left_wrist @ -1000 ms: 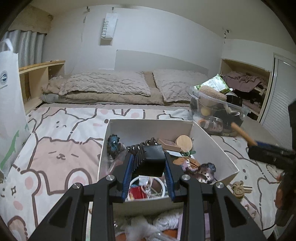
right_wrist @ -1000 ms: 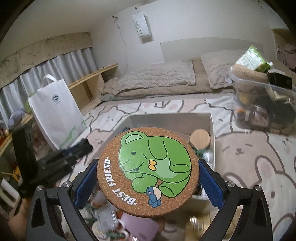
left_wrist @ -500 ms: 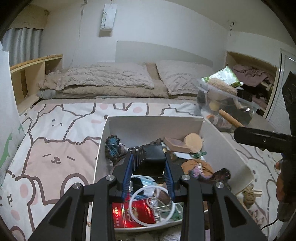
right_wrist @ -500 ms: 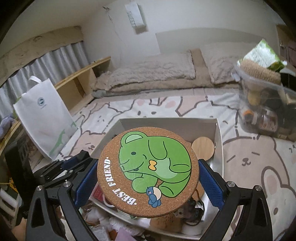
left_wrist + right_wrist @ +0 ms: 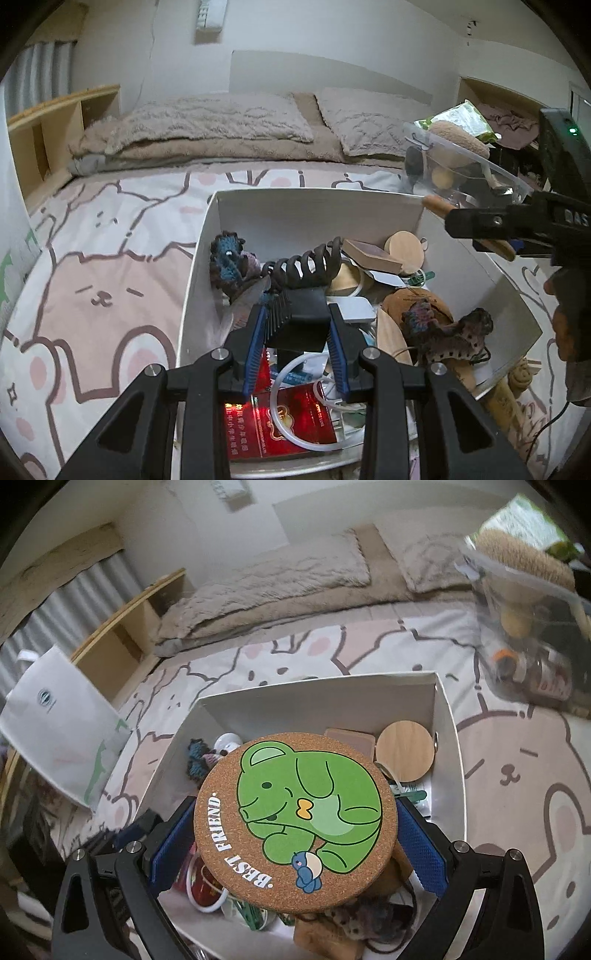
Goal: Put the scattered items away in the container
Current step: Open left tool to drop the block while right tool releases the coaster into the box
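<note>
Since a moment ago the white cardboard box (image 5: pixel 317 218) has grown from a shape ahead of me to one lying open below both my jaw pairs, so I judge both loads ready to drop in. My right gripper (image 5: pixel 295 834) pinches the round cork coaster printed with a green bear (image 5: pixel 295 819) by its rough rim. My left gripper (image 5: pixel 297 347) clamps the black ribbed plastic hair clip (image 5: pixel 297 321) just above a glossy red packet (image 5: pixel 284 424).
</note>
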Available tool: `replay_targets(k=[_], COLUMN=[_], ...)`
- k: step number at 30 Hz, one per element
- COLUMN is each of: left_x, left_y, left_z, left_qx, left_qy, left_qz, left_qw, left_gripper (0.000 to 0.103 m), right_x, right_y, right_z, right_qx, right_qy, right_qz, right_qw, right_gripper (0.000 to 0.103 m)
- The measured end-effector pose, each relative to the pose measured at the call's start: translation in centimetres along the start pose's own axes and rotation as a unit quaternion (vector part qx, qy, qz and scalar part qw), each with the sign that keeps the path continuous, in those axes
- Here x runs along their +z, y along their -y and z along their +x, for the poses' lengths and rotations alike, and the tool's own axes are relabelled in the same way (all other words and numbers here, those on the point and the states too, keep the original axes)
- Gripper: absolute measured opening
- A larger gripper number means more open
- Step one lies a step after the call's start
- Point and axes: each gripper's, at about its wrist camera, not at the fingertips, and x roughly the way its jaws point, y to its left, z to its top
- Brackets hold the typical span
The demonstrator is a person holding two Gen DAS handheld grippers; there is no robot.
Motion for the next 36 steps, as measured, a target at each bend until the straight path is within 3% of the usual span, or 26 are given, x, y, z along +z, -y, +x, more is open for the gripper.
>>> replay_targets(k=[5, 6, 7, 8, 14, 28, 31, 36], left_x=[-0.1, -0.1, -0.3, -0.4, -0.9, -1.5, -1.6, -1.8], left_y=[0.0, -0.1, -0.3, -0.4, 0.1, 1.0, 0.9, 0.8], left_z=[0.7, 0.8, 0.9, 0.7, -0.5, -4.3, -4.7, -4.9], left_qx=[0.005, 0.009, 0.013, 0.013, 0.003, -0.016, -0.016, -0.016], left_qy=[-0.006, -0.007, -0.005, 0.001, 0.017, 0.052, 0.057, 0.062], left_qz=[-0.005, -0.007, -0.011, -0.017, -0.007, 0.027, 0.028, 0.027], left_qw=[1.0, 0.9999, 0.9998, 0.9998, 0.9998, 0.9982, 0.9978, 0.9976], left_gripper=[0.036, 0.042, 0.064, 0.078, 0.08, 0.081, 0.088, 0.1], right_x=[1.0, 1.2, 1.3, 1.4, 2.2, 4.2, 4.3, 4.0], right_y=[-0.5, -0.6, -0.6, -0.7, -1.0, 0.4, 0.4, 0.3], right_z=[1.5, 1.8, 2.0, 2.3, 4.0, 7.4, 8.0, 7.6], right_qx=[-0.029, -0.032, -0.037, -0.041, -0.067, -0.09, -0.087, -0.092], right_qy=[-0.02, -0.024, -0.028, -0.032, -0.052, -0.074, -0.087, -0.065], right_qz=[-0.01, -0.012, -0.015, -0.018, -0.028, 0.012, 0.014, 0.0], right_qw=[0.999, 0.999, 0.999, 0.998, 0.996, 0.993, 0.992, 0.994], right_gripper=[0.1, 0.1, 0.1, 0.1, 0.1, 0.1, 0.101, 0.103])
